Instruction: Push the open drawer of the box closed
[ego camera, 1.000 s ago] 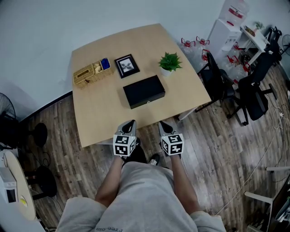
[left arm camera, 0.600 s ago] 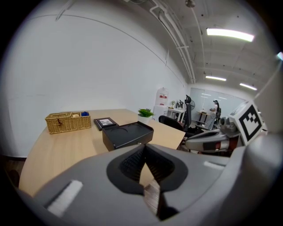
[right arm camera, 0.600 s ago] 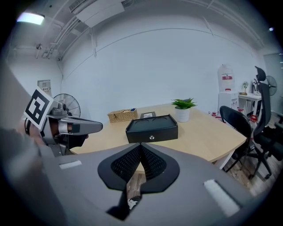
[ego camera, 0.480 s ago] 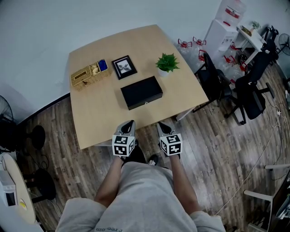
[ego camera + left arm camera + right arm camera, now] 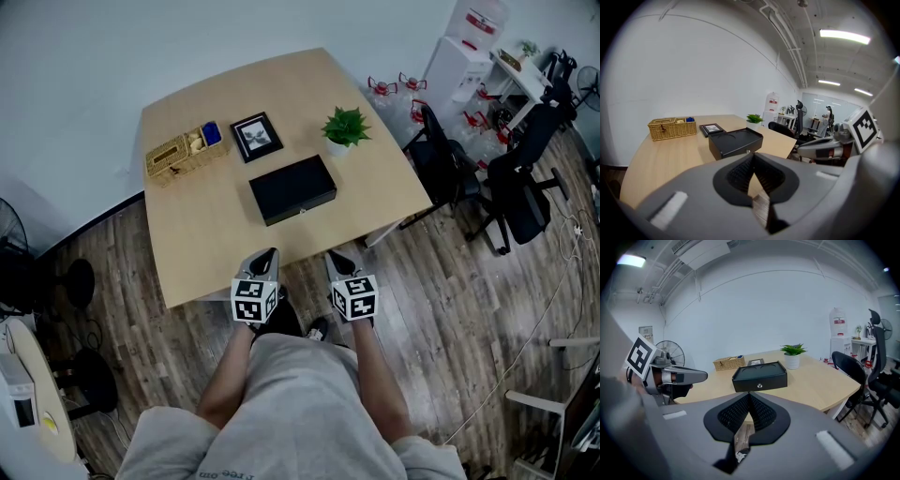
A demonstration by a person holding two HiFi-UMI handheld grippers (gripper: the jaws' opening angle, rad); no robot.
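The flat black box (image 5: 292, 188) lies in the middle of the light wooden table (image 5: 206, 234), apart from the left gripper (image 5: 267, 255) and the right gripper (image 5: 339, 260), both at the near edge with jaws together, empty

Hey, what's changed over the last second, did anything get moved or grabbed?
Nothing visibly changed, apart from a slight shift of the head view. The left gripper and right gripper stay shut and empty at the table edge, short of the black box.
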